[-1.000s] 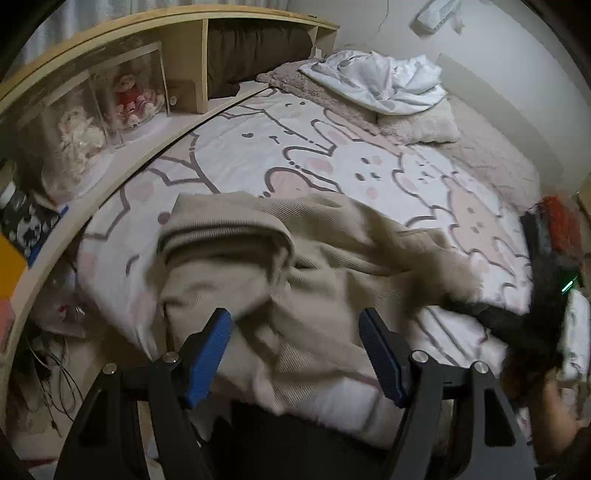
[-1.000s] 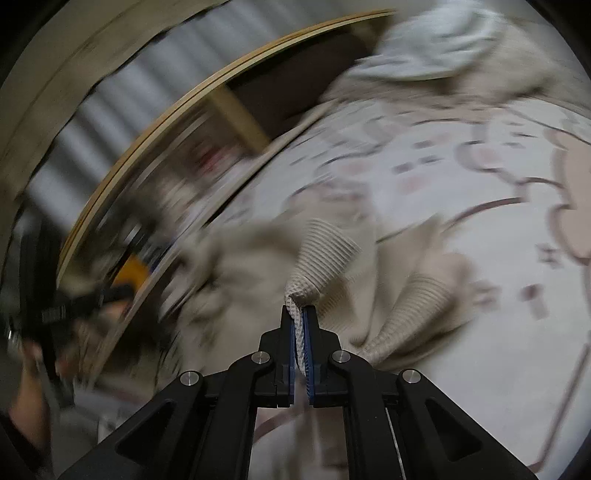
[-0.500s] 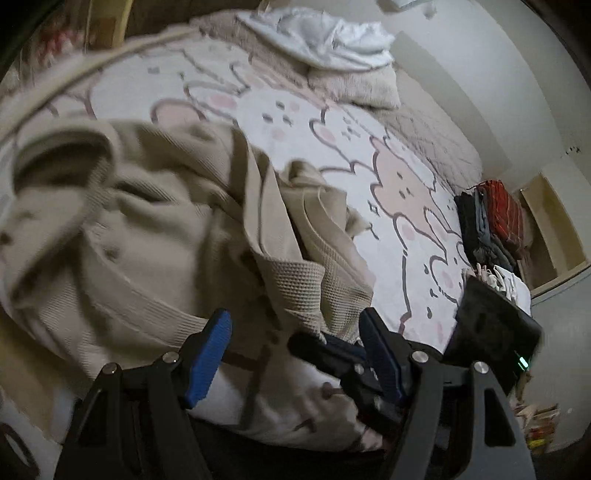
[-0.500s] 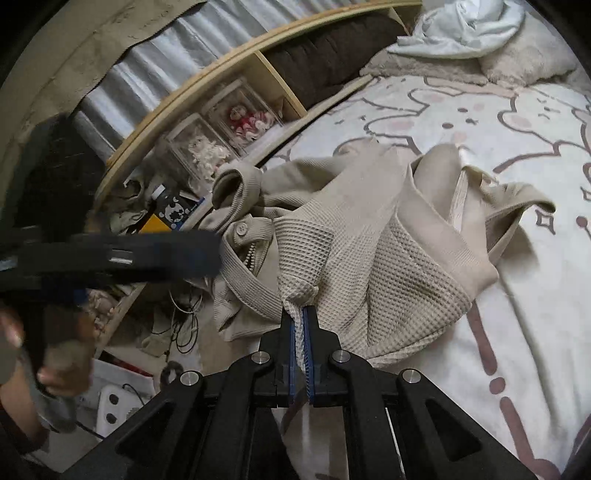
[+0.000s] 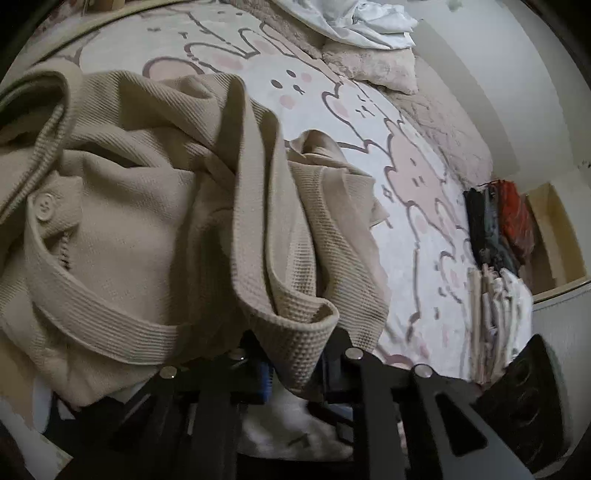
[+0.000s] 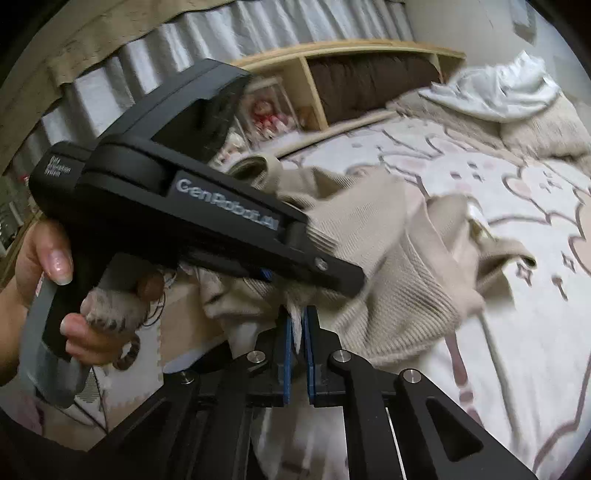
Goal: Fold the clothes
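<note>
A beige waffle-knit cardigan (image 5: 155,206) lies crumpled near the edge of a bed, on a white sheet (image 5: 413,236) printed with pink cartoon rabbits. One ribbed band of it curls toward the left wrist camera, and a button (image 5: 45,206) shows on its left part. The left tool (image 5: 295,373) is closing its jaws, with a waffle-knit edge of the cardigan hanging between them. The right tool (image 6: 298,339) stands narrow, its blue pads pinching a thin fold of the same cardigan. In the right wrist view a hand (image 6: 55,291) grips the left tool's black handle, just above the right tool. Farther out, a stack of folded clothes (image 5: 495,229) sits at the bed's far edge, and a white crumpled cloth (image 5: 354,22) lies on pillows at its head. A wooden shelf (image 6: 332,81) runs beside the bed.
</note>
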A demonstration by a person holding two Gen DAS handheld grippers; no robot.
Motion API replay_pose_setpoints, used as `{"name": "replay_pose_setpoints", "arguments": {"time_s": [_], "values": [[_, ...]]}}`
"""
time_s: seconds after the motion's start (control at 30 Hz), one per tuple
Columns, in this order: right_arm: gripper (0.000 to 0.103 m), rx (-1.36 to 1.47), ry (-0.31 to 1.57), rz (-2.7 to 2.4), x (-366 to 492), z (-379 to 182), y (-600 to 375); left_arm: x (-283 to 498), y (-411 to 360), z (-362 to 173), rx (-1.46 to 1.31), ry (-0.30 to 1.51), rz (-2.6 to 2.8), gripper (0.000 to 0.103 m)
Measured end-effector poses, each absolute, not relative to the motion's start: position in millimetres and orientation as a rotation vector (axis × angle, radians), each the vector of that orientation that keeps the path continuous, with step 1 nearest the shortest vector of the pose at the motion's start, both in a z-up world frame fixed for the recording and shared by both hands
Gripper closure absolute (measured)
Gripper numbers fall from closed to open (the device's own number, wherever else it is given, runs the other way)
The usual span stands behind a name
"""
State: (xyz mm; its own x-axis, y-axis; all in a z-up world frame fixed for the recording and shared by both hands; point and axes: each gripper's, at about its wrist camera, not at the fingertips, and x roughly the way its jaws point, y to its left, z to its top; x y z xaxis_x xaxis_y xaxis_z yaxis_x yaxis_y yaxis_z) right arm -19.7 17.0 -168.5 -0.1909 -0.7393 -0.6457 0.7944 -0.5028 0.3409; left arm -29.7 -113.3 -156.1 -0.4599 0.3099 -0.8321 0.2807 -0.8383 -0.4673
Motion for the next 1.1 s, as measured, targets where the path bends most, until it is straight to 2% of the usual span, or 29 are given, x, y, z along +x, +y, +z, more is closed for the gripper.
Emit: {"name": "replay_pose_setpoints", "arguments": {"time_s": [0.03,0.07,0.13,0.23,0.37,0.4,0.47,0.53,0.77,0.87,0.97,1.1], "values": [[0.083,0.974,0.088,-1.884,-20,-168,21,-27,-116,-157,-1.63,-0.875,2.541,0.087],[0.059,0.992,0.077,-1.914,-22,-168,29,-25,-119,-159,-1.637,-0.863,2.565,0.089],[0.032,1.024,0.047,-1.974,-26,-166,46,-17,-126,-161,-1.666,-0.821,2.619,0.092],[0.032,1.073,-0.07,-2.058,-48,-158,79,1,-139,-161,-1.708,-0.765,2.71,0.092],[0.032,1.154,-0.332,-2.105,-94,-149,118,19,-163,-153,-1.718,-0.664,2.864,0.092],[0.034,1.169,-0.394,-2.103,-104,-147,123,22,-170,-153,-1.721,-0.669,2.873,0.092],[0.042,1.215,-0.522,-2.071,-130,-144,124,29,-178,-154,-1.74,-0.648,2.901,0.092],[0.044,1.247,-0.628,-2.027,-149,-144,122,34,-187,-156,-1.758,-0.641,2.928,0.092],[0.046,1.42,-0.78,-1.973,-172,-167,109,34,-211,-161,-1.77,-0.705,2.982,0.092],[0.046,1.315,-0.663,-2.078,-154,-159,120,29,-212,-160,-1.759,-0.673,2.997,0.092],[0.046,1.146,-0.199,-2.263,-119,-145,125,24,-209,-159,-1.753,-0.577,3.021,0.092],[0.046,0.961,0.466,-2.295,-69,-158,120,20,-209,-161,-1.749,-0.524,3.033,0.092]]}}
